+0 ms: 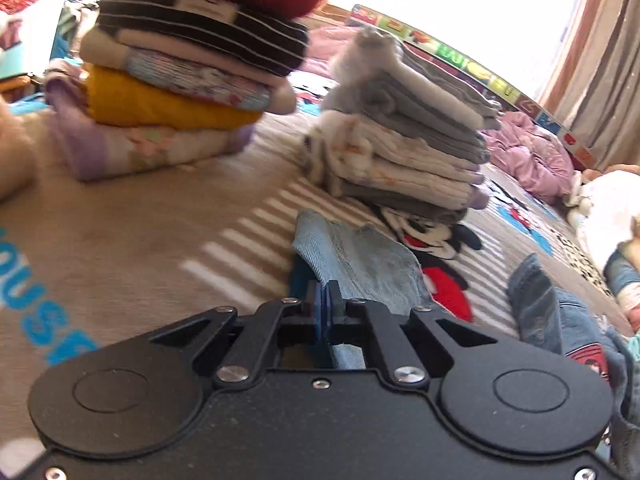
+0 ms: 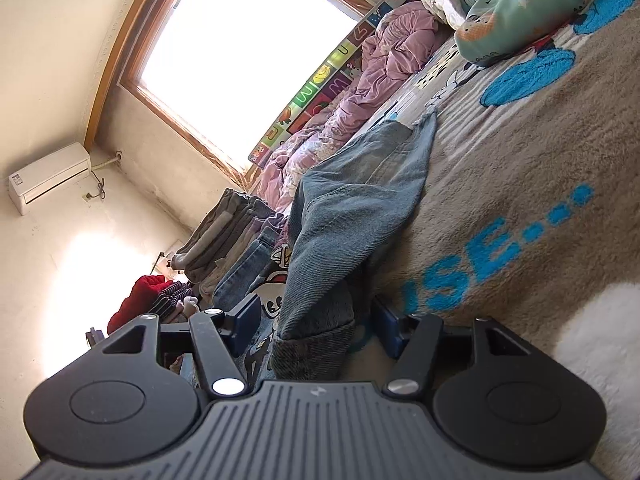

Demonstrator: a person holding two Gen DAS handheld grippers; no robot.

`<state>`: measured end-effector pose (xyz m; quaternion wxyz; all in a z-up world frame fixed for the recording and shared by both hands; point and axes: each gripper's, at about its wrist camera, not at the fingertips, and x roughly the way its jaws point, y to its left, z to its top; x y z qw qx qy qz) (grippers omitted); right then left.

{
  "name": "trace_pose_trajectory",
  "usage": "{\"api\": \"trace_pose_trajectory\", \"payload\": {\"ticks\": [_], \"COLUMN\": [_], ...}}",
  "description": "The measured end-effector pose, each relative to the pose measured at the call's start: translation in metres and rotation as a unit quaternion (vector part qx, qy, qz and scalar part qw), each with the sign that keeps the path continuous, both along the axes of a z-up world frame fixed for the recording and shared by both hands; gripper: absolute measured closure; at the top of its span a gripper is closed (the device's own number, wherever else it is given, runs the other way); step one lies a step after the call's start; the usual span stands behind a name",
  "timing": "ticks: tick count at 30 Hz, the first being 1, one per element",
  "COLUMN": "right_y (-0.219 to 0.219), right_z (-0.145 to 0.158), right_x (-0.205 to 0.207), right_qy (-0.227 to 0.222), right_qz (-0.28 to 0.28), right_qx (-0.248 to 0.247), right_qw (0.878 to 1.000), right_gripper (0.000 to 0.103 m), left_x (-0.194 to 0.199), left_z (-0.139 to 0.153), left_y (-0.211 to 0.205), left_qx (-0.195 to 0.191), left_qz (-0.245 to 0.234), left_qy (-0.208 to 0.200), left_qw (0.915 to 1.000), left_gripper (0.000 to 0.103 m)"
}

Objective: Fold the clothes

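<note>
While the left gripper (image 1: 326, 306) pinches a flap of the jeans (image 1: 356, 258), the fold is best made by keeping that pinch firm and carrying the cloth low and level, so the denim does not drag out of line; my judgement, not something seen.

Left wrist view: fingers drawn together, blue pads clamped on the pale inner side of the denim. Cloth rises from between the pads and flops forward onto the blanket (image 1: 132, 236). More denim, darker, lies off to the right edge, slack. Two folded stacks stand beyond: a coloured stack (image 1: 180, 92) to the left, a grey stack (image 1: 412, 140) straight ahead. Both well apart from the fingers. Picture is somewhat blurred.

Right wrist view, camera rolled on its side: right gripper (image 2: 316, 320) stands wide, pads well apart. A thick fold of jeans (image 2: 352, 208) with a cuff-like hem sits between the fingers, nearer the middle than either pad; neither pad appears to touch it. Denim runs forward from there and spreads flat on the blanket (image 2: 520, 168) toward a purple quilt (image 2: 360, 92).

Advice for this hand: close squarely on the thick hem, taking all layers, before any lift. A partial bite on one layer would likely let the fold slip open.
</note>
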<state>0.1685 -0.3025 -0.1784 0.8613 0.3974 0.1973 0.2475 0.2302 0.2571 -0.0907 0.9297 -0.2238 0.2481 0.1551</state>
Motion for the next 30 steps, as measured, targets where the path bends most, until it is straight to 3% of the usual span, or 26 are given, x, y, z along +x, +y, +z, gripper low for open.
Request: {"api": "trace_pose_trajectory", "payload": {"ticks": [3,7,12,15,19,20,22,24,28,30], "right_y": [-0.001,0.001,0.003,0.002,0.001,0.001,0.001,0.002,0.002,0.002], "right_z": [-0.001,0.0,0.001,0.001,-0.001,-0.001,-0.001,-0.001,-0.001,-0.001], "right_x": [-0.001,-0.002,-0.002,-0.003,-0.003,-0.004,-0.004,-0.004,-0.005,-0.005], "right_qy": [-0.002,-0.001,0.002,0.001,0.0,0.001,0.001,0.001,0.003,0.004], "right_qz": [0.0,-0.003,-0.007,-0.006,-0.006,-0.006,-0.006,-0.007,-0.011,-0.012], "right_qx": [0.005,0.001,-0.004,-0.001,0.003,0.003,0.0,-0.001,-0.003,-0.004], "right_qw": [1.0,1.0,1.0,1.0,1.0,1.0,1.0,1.0,1.0,1.0], "right_gripper": [0.041,0.042,0.042,0.043,0.043,0.043,0.043,0.043,0.046,0.046], "left_x": [-0.043,-0.063,-0.071,-0.06,-0.037,-0.033,-0.031,-0.033,-0.017,-0.021], "left_z": [-0.009,-0.027,-0.036,-0.039,-0.037,-0.034,-0.019,-0.003,-0.023,-0.02], "left_y": [0.021,0.044,0.077,0.084,0.082,0.08,0.074,0.071,0.08,0.084], "left_qx": [-0.026,-0.094,-0.224,-0.255,-0.242,-0.223,-0.155,-0.082,-0.076,-0.093], "left_qz": [0.022,0.031,0.053,0.053,0.049,0.045,0.052,0.069,0.095,0.107], "left_qy": [0.004,0.015,-0.024,-0.038,-0.038,-0.033,-0.04,-0.056,0.02,0.011], "left_qw": [0.9994,0.9949,0.9728,0.9648,0.9682,0.9732,0.9858,0.9927,0.9924,0.9899], "left_gripper": [0.102,0.099,0.096,0.087,0.085,0.099,0.101,0.101,0.097,0.094]}}
